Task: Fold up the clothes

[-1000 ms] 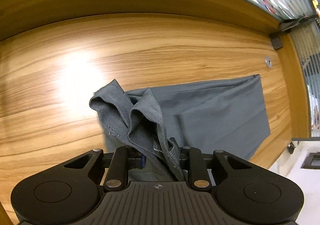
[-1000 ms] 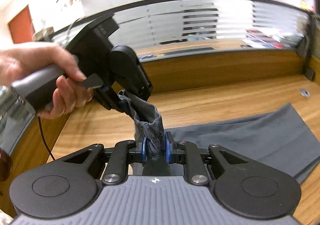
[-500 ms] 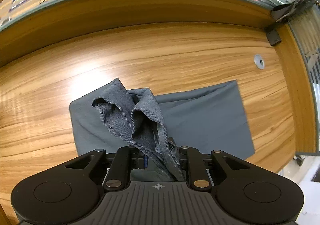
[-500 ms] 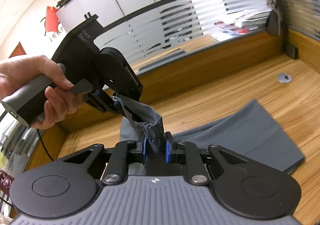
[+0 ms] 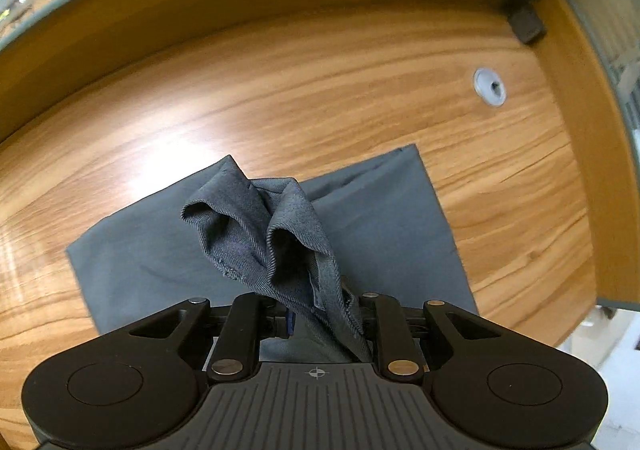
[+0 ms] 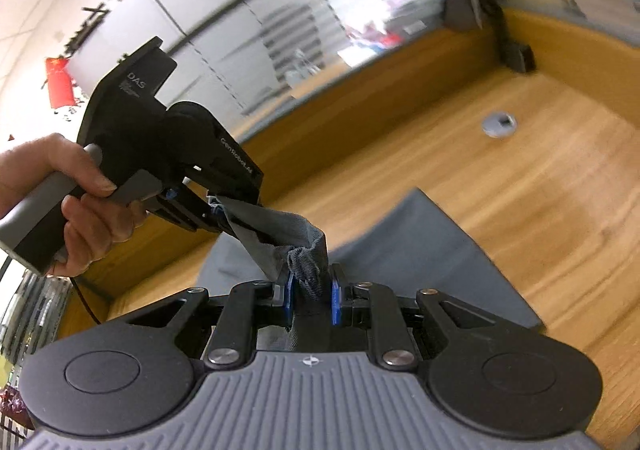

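A grey garment (image 5: 384, 218) lies folded flat on the wooden desk (image 5: 280, 90), and one end of it is lifted. My left gripper (image 5: 320, 314) is shut on a bunched hem of that cloth, which stands up in folds in front of the camera. In the right wrist view my right gripper (image 6: 312, 294) is shut on another bunched part of the grey garment (image 6: 420, 250), pinched between blue pads (image 6: 335, 298). A hand (image 6: 80, 202) holds the left gripper (image 6: 216, 216) up at the left, with cloth stretched between the two grippers.
A raised wooden rim (image 5: 240, 2) and frosted glass partition bound the desk at the back and right. A round grey cable grommet (image 5: 490, 86) sits near the back right corner, beside a dark bracket (image 5: 526, 24). Bare desk extends left and behind the garment.
Both grippers have risen and moved toward the garment's far end, carrying the held edge over the flat part. More of the flat cloth shows under the left gripper.
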`<action>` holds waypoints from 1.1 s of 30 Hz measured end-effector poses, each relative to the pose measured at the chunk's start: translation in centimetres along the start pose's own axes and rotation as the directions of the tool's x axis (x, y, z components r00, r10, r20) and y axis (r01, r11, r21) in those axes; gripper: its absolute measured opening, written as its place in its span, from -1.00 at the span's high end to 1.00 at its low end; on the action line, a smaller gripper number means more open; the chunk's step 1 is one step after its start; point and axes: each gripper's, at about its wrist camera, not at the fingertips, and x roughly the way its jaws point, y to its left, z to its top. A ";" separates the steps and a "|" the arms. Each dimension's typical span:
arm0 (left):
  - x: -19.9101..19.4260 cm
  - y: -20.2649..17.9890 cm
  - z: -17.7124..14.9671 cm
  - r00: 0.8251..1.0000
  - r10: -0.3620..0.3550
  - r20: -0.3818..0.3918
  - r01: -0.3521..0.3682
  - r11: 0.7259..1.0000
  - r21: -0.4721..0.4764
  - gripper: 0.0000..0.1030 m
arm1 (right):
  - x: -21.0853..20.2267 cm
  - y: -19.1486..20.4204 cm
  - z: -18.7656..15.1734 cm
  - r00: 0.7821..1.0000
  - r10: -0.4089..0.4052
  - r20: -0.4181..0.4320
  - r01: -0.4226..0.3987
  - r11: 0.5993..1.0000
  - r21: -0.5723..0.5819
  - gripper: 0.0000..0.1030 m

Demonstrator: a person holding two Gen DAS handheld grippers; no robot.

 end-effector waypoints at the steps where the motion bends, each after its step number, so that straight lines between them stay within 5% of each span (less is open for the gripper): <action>1: 0.9 -0.5 0.3 1.000 0.008 -0.009 -0.008 1.000 0.004 0.57 | 0.4 -0.9 -0.1 1.000 -0.004 -0.009 0.004 1.000 0.011 0.62; 7: 5.2 -2.1 1.7 0.998 -0.005 -0.067 0.007 1.000 0.020 0.40 | 2.6 -5.5 -1.2 0.999 -0.023 -0.049 0.028 0.995 0.094 0.63; 12: 7.3 -2.5 2.4 0.994 -0.051 -0.095 0.056 0.997 0.050 -0.25 | 4.9 -9.0 -2.9 0.994 -0.062 -0.085 0.074 0.987 0.140 0.62; 14: 7.0 -2.1 2.8 0.985 -0.140 -0.098 0.145 0.988 0.052 -0.46 | 5.8 -10.4 -3.6 0.991 -0.083 -0.107 0.100 0.980 0.170 0.62; 18: 5.5 0.0 3.8 0.956 -0.282 -0.080 0.283 0.959 -0.002 -0.48 | 6.9 -12.2 -4.3 0.986 -0.105 -0.128 0.133 0.964 0.228 0.61; 28: 3.4 6.2 1.4 0.984 -0.172 -0.043 0.177 0.961 0.211 -0.51 | 6.9 -11.3 -3.8 0.963 -0.250 -0.103 0.266 0.945 0.192 0.38; 33: 3.3 9.0 -1.5 0.989 -0.145 -0.035 0.149 0.934 0.326 -0.51 | 4.5 -8.9 -4.3 0.964 -0.256 -0.071 0.265 0.947 0.184 0.21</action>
